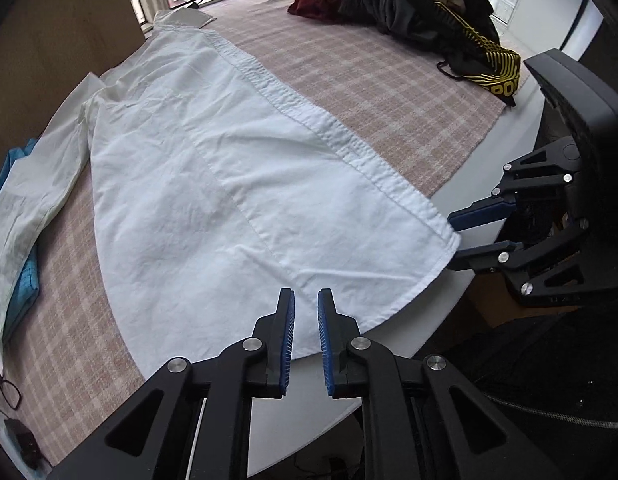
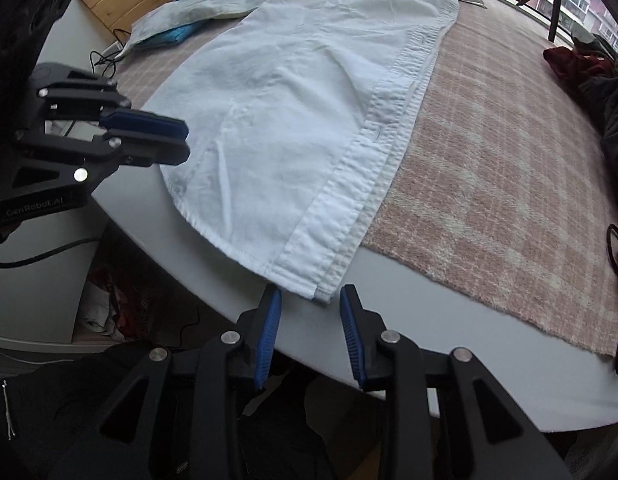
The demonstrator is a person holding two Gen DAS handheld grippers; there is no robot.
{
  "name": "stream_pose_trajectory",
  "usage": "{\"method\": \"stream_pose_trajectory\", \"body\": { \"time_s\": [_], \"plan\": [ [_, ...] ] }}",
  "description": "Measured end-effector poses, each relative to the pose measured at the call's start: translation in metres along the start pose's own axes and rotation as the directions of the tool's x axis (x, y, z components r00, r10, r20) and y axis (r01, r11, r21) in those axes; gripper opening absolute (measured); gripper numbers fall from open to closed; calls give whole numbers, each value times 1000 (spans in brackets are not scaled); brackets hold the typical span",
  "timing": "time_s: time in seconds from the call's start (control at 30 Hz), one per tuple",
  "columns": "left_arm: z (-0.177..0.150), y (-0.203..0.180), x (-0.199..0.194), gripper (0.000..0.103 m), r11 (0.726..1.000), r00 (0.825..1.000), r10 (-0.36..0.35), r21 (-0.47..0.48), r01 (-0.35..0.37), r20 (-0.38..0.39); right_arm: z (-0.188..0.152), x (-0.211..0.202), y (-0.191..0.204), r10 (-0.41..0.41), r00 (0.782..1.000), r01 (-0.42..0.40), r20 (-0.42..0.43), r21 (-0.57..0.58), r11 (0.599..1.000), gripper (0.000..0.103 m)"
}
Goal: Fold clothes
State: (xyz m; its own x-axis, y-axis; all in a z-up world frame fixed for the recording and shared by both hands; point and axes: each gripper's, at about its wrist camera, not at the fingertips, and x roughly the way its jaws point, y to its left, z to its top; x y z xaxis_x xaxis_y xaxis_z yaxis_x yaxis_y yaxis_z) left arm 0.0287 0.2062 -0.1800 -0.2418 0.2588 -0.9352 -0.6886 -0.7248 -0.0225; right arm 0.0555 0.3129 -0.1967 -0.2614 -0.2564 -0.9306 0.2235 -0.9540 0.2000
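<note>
white shirt lies flat on the pink plaid cloth, its hem over the cloth's near edge onto the bare white table. left gripper hovers over the shirt hem, fingers narrowly apart, empty; right gripper sits at the shirt's bottom placket corner, fingers wider, straddling it, not closed on it. dark clothes pile far behind the shirt, blue garment under its sleeve.
</note>
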Motion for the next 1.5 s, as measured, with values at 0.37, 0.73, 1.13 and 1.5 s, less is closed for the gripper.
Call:
{"method": "stream_pose_trajectory", "body": {
  "time_s": [0.37,0.73,1.13,1.5],
  "plan": [
    [-18,75,10,12,983,994,102,-149,-107,-40,26,-25,-22,97,993,-104,71,112,988,5],
    [-27,74,4,14,986,996,88,-140,-92,-29,5,-12,-1,50,999,-50,4,-36,998,26],
    [-27,88,15,20,982,996,61,-173,-70,-59,26,-10,7,37,997,-35,64,-26,999,8],
    [-28,91,11,20,985,996,57,-161,-67,-62,27,-19,1,-31,998,33,51,-26,999,5]
  ]
}}
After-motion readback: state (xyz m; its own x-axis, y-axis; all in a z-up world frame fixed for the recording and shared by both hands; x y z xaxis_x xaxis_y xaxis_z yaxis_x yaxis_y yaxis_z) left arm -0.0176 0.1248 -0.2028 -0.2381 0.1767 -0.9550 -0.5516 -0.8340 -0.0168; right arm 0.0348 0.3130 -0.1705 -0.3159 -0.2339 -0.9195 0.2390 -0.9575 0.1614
